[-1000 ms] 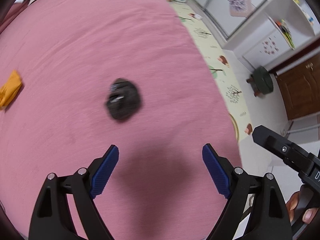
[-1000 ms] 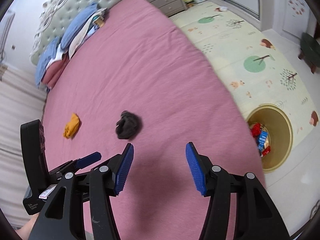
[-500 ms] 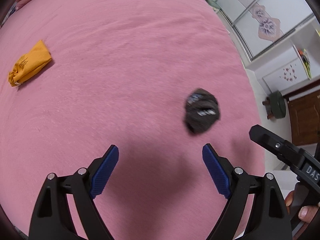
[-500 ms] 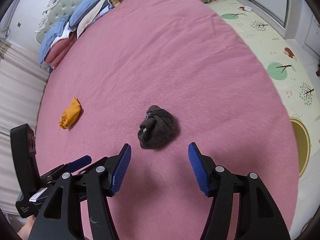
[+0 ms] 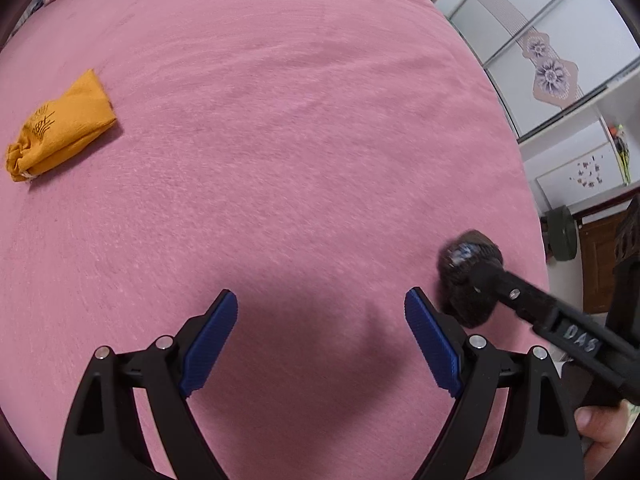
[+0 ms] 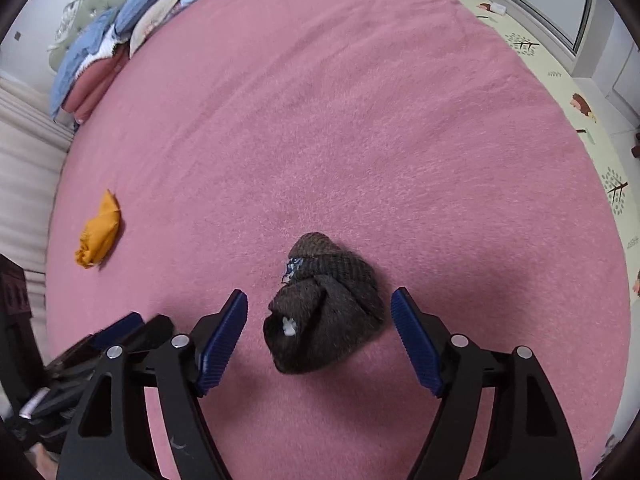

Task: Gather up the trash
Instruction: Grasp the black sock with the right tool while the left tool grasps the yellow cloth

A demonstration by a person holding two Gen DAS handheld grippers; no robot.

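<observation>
A dark brown balled-up knit piece (image 6: 324, 308) lies on the pink bed cover (image 6: 360, 140). My right gripper (image 6: 320, 340) is open, and its blue pads stand on either side of the piece without touching it. In the left wrist view the piece (image 5: 466, 280) is at the right, partly hidden behind the right gripper's finger. An orange cloth pouch (image 5: 58, 128) lies at the far left of the cover; it also shows in the right wrist view (image 6: 98, 236). My left gripper (image 5: 320, 340) is open and empty over bare cover.
Folded blue, white and pink bedding (image 6: 120, 44) is piled by the tufted headboard. A patterned floor mat (image 6: 580, 92) runs along the bed's right side. A dark green stool (image 5: 560, 232) and a brown wooden door (image 5: 600, 252) are beyond the bed's edge.
The right gripper has come forward until its open fingers flank the dark piece. The left gripper has swung left, so the piece slid right in its view and the orange pouch came closer.
</observation>
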